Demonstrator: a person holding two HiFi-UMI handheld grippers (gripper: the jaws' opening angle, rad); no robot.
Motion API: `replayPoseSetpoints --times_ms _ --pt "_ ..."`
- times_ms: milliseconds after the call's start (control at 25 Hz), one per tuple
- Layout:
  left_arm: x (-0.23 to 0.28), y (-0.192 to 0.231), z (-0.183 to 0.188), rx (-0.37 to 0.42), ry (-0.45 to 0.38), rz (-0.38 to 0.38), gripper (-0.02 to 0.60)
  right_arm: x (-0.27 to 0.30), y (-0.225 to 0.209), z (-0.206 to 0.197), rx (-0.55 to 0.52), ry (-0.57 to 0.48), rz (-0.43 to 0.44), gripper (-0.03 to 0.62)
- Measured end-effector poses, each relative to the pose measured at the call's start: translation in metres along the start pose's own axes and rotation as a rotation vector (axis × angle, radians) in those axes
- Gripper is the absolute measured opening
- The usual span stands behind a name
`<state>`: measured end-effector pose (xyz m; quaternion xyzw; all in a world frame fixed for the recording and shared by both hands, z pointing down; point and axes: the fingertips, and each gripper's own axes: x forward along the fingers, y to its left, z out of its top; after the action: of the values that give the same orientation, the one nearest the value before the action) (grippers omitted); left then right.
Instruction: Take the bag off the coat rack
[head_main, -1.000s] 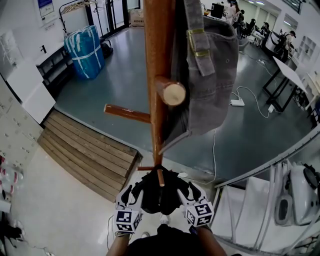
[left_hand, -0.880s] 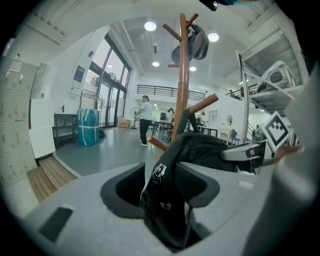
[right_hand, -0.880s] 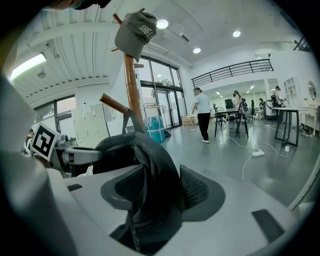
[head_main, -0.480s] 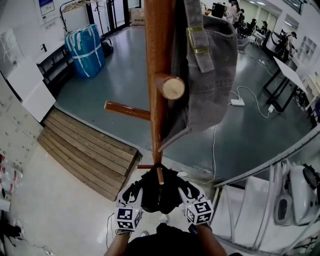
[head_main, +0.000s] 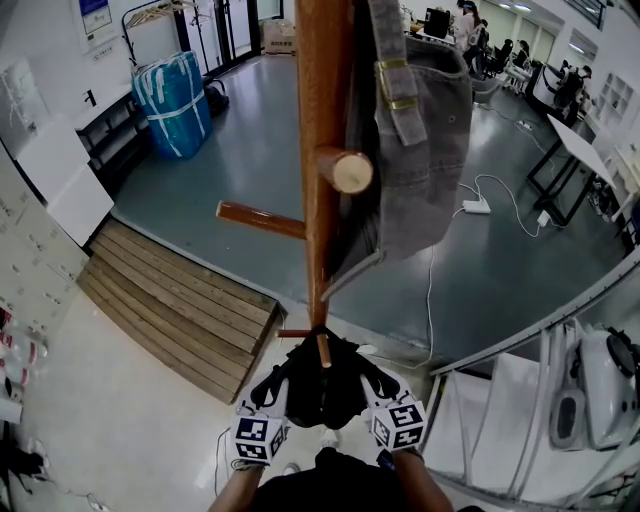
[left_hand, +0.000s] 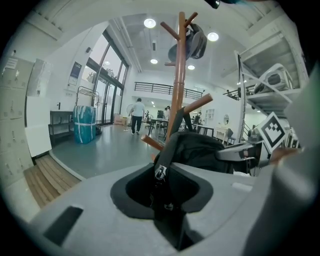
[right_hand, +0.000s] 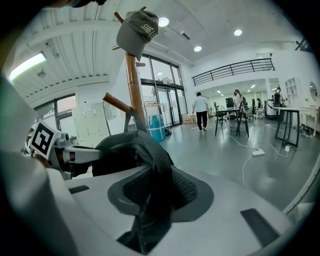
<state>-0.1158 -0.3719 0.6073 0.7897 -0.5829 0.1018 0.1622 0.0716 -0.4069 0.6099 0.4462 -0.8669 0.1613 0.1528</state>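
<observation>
1. Now the left gripper (left_hand: 161, 192) and the right gripper (right_hand: 152, 200) have just been closing. Each one pinches black cloth of the bag (head_main: 315, 397) between its pads, one on each side.
2. That bag hangs on a low peg (head_main: 322, 350) of the coat rack (head_main: 320, 150), down near the floor.
3. To do this step well, squeeze both sides the same. Lift up first, because the peg slants up, and then pull away. A straight tug could tip the rack.
4. I think the bag's top points up at the peg and its body droops down, so its long way looks up-and-down. That part is hard to see.
</observation>
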Motion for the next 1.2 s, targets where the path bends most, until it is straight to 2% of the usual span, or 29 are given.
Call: replayPoseSetpoints --times_ms 520,1200 --pt "-0.015 -0.011 0.01 0.011 -0.03 -0.015 0.078 -0.017 0.007 0.004 0.007 -0.016 0.007 0.09" --pt "-0.052 -0.026 0.034 0.021 -0.109 -0.059 0.075 -0.055 0.034 0.023 0.009 -0.097 -0.018 0.084"
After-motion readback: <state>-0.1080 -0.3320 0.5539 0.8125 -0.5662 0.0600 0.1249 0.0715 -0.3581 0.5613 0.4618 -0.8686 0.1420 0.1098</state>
